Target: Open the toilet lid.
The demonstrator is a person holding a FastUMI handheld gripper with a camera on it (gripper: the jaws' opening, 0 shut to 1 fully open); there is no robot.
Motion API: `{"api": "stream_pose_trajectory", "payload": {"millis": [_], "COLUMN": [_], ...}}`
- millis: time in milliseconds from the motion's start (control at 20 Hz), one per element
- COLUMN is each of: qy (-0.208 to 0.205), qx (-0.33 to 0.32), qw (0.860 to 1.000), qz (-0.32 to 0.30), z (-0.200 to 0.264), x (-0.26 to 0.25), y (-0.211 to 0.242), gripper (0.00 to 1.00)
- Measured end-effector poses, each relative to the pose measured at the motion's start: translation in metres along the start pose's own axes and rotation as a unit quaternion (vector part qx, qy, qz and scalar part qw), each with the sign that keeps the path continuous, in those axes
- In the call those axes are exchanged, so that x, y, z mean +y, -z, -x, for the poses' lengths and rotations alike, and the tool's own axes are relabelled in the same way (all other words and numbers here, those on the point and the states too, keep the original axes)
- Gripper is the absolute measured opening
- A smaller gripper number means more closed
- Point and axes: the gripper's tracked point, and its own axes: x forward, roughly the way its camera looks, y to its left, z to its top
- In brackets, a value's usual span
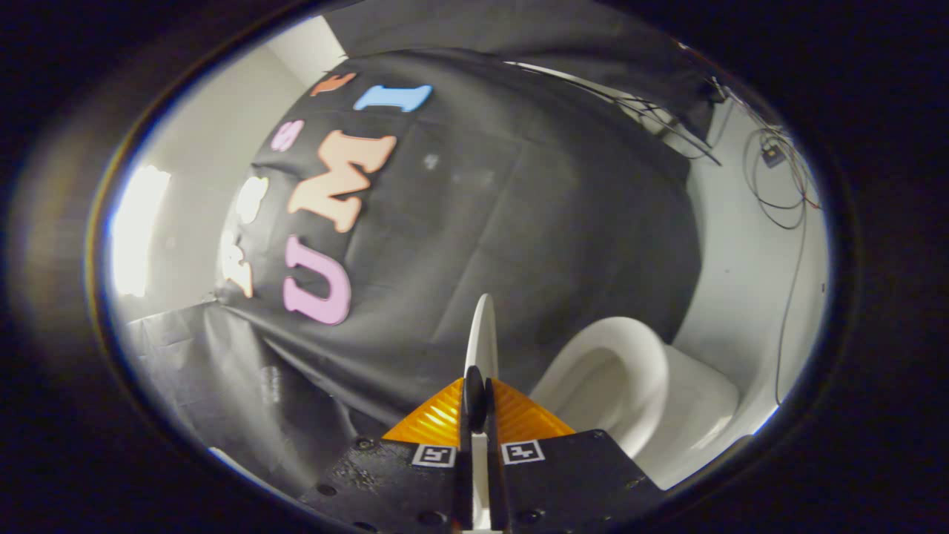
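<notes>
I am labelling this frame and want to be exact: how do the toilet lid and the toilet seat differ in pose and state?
1. The toilet lid is seen edge-on as a thin sliver between the fingers; the toilet seat shows its broad ring, beside them.
2. The gripper is shut on the toilet lid; the toilet seat is untouched.
3. The toilet lid is raised off the toilet seat, which rests on the bowl.

Both are white.

Tool (480, 391) clamped on thin lid edge (483, 334), both fingers pressing it, fingertips nearly touching.
</notes>
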Motion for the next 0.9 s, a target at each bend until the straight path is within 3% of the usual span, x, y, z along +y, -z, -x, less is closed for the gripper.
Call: {"api": "stream_pose_trajectory", "payload": {"millis": [500,900], "qy": [-0.034,-0.043], "qx": [0.011,0.078], "qw": [0.994,0.971], "qz": [0.107,0.223], "z": [-0.03,-0.043], "x": [0.116,0.183], "y": [0.03,0.073], "gripper": [0.09,0.09]}}
